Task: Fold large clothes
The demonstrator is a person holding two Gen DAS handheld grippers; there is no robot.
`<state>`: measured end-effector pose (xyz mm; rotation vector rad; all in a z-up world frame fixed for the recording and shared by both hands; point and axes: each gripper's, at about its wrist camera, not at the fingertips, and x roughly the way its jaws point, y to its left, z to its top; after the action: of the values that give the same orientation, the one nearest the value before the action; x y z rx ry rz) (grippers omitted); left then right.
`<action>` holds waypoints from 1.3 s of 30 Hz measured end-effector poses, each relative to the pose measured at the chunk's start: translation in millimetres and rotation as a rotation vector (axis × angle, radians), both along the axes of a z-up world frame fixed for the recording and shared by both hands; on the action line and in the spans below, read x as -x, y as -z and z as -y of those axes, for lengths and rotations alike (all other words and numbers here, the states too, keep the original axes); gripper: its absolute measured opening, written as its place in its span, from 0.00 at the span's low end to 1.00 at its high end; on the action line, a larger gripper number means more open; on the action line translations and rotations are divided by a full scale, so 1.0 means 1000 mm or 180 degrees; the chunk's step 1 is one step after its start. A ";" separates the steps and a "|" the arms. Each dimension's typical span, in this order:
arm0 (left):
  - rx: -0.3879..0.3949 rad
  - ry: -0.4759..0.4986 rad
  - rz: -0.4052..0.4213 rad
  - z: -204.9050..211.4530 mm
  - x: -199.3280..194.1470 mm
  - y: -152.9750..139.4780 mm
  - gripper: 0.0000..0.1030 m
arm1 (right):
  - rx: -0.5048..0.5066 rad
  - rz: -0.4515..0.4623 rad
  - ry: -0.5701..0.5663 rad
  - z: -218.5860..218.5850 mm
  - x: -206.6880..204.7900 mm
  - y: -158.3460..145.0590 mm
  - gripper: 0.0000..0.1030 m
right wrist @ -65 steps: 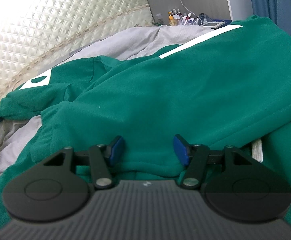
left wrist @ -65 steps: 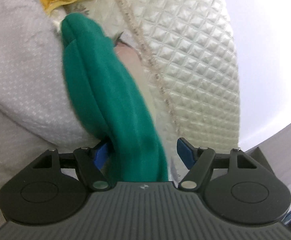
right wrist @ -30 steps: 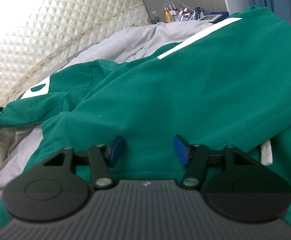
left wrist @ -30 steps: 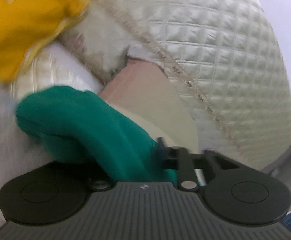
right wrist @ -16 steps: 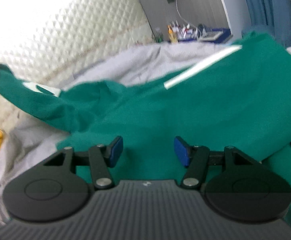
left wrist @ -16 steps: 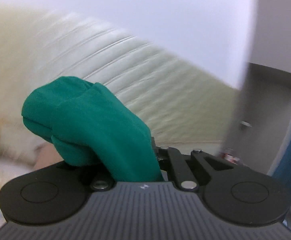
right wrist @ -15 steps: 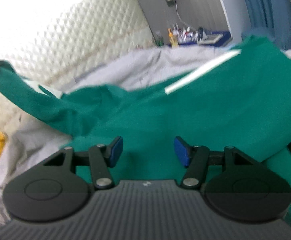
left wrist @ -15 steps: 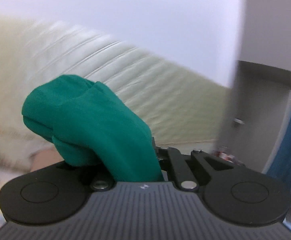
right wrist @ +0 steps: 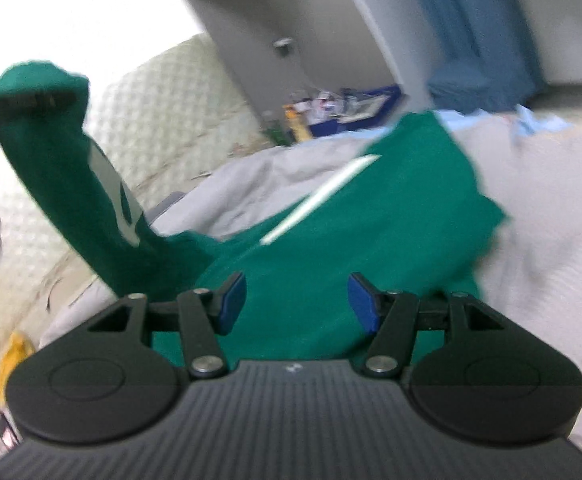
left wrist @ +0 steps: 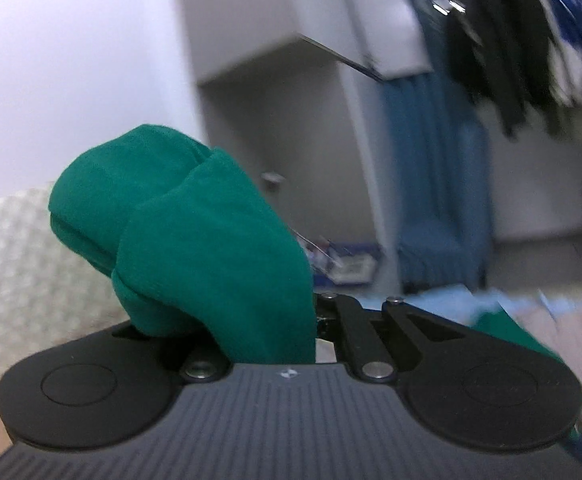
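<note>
Left gripper (left wrist: 315, 320) was clamped tight on a bunched end of the green garment (left wrist: 195, 248), which bulged up and to the left over its closed jaws. Beyond that lay the quilted headboard (left wrist: 15, 264) at left and a blue curtain (left wrist: 435, 184) far ahead (heavily blurred).

Right gripper (right wrist: 297, 300) stood about half open — its blue pads (right wrist: 233, 300) held nothing, and whether they brushed the cloth could not be told. The garment's body lay spread directly ahead on the grey bedspread (right wrist: 539, 216), a white stripe (right wrist: 319, 200) running diagonally across it. Up and to the left, one sleeve rose off the bed — pulled toward the other gripper at the frame's edge.
</note>
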<state>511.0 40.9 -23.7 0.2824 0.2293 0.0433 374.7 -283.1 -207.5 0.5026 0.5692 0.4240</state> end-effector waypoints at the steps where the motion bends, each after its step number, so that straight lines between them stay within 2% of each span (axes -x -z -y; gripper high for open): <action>1: -0.0064 0.0074 -0.0095 0.019 -0.004 0.018 0.07 | -0.0116 -0.0067 0.0058 0.011 0.000 0.003 0.58; 3: -0.0105 0.0190 -0.0269 0.048 -0.013 0.051 0.07 | -0.0334 -0.0149 0.0171 0.031 -0.001 0.008 0.58; 7: -0.0101 0.0338 -0.0701 0.095 -0.027 0.126 0.07 | -0.0527 -0.0217 0.0394 0.055 -0.002 0.017 0.58; 10: -0.0078 0.0395 -0.1017 0.104 -0.037 0.179 0.07 | -0.0591 -0.0313 0.0456 0.061 -0.008 0.027 0.58; 14: 0.0056 0.0353 -0.1235 0.113 -0.038 0.217 0.07 | -0.0661 -0.0425 0.0514 0.067 -0.016 0.035 0.58; 17: 0.0276 0.0350 -0.1275 0.103 -0.033 0.218 0.08 | -0.0641 -0.0398 0.0558 0.066 -0.017 0.036 0.58; 18: 0.0333 0.0347 -0.1295 0.100 -0.030 0.215 0.14 | -0.0610 -0.0394 0.0568 0.064 -0.018 0.036 0.58; 20: 0.0502 0.0418 -0.1386 0.096 -0.026 0.210 0.37 | -0.0564 -0.0396 0.0589 0.062 -0.019 0.037 0.58; 21: 0.0599 0.0496 -0.1429 0.091 -0.021 0.206 0.60 | -0.0551 -0.0390 0.0590 0.061 -0.020 0.037 0.58; 22: 0.0661 0.0559 -0.1419 0.090 -0.023 0.201 0.70 | -0.0520 -0.0394 0.0593 0.059 -0.021 0.037 0.58; 27: 0.0908 0.0663 -0.1325 0.067 0.039 0.181 0.75 | -0.0332 -0.0304 0.0500 0.046 -0.023 0.034 0.59; 31: 0.1105 0.0496 -0.1179 0.032 0.077 0.164 0.78 | -0.0144 -0.0149 0.0365 0.028 -0.019 0.023 0.59; 39: 0.1581 0.0151 -0.0863 -0.037 0.113 0.145 0.78 | 0.0166 0.0227 -0.0034 -0.018 -0.005 0.000 0.59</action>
<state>398.5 77.9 -168.5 -0.2038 0.4919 -0.0992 380.0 -265.0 -207.4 0.4332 0.5130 0.4346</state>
